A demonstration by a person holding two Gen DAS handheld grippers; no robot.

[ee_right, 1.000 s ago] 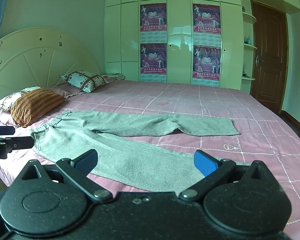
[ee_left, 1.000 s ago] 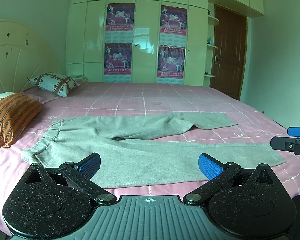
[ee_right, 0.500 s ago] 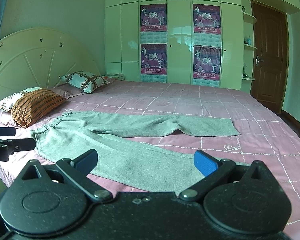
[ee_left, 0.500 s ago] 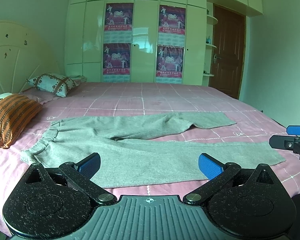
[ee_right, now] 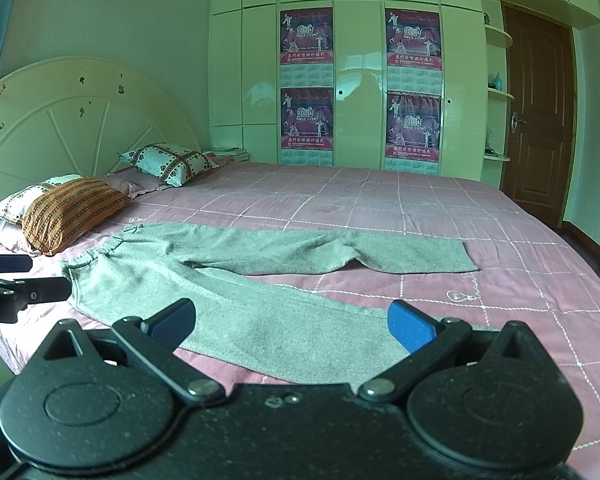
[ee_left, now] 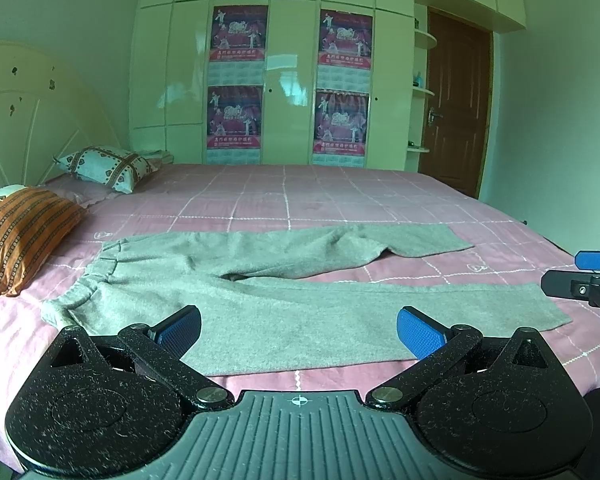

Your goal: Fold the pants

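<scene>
We saw the bed (ee_left: 340, 192) carrying the grey pants (ee_left: 300, 300), spread flat, legs splayed, waistband toward the pillows (ee_left: 24, 232). Our left gripper (ee_left: 298, 326) and right gripper (ee_right: 292, 320) hung above them, both wide, holding nothing.

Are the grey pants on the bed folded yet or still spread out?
Spread out. The grey pants lie flat on the bed, both legs extended and splayed apart, no fold.

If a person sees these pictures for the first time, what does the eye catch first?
First the grey pants, spread flat with legs apart on the pink bed. Next the open left tongs and open right tongs, both empty, near the pants' front edge. Then four posters on the wardrobe behind.
</scene>
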